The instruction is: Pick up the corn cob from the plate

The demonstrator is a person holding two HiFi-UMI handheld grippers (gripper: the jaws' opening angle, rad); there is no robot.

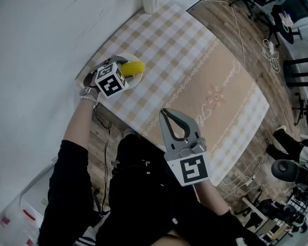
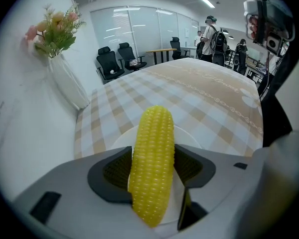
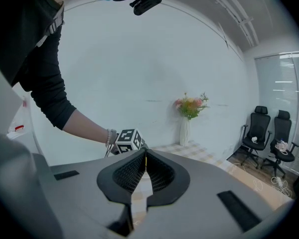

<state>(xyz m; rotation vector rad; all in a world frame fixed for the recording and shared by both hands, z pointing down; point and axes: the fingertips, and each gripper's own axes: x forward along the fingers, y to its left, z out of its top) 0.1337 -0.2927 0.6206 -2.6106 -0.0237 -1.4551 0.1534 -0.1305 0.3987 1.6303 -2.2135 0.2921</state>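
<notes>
Yellow corn cob (image 1: 134,68) lying on a white plate (image 1: 136,81), with the left gripper (image 2: 151,169) straddling it.
Its jaws are spread to either side, not clearly pinching. An off-centre squeeze could roll the rounded cob or skid the plate. The right gripper (image 3: 145,153) hangs well apart, jaws pressed together, empty. The flower vase (image 2: 70,86) stands clear; nothing blocks.

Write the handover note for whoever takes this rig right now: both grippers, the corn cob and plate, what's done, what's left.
Left gripper: open, down at the plate, one jaw on each side of the corn cob. No firm grip is visible yet.
Right gripper: shut, empty, held over the near edge of the table, well away from the plate.
Corn cob: lying on the white plate near the table's corner by the wall.
Done: left gripper lined up around the cob.
Left: close on the cob and lift it clear of the plate.
</notes>
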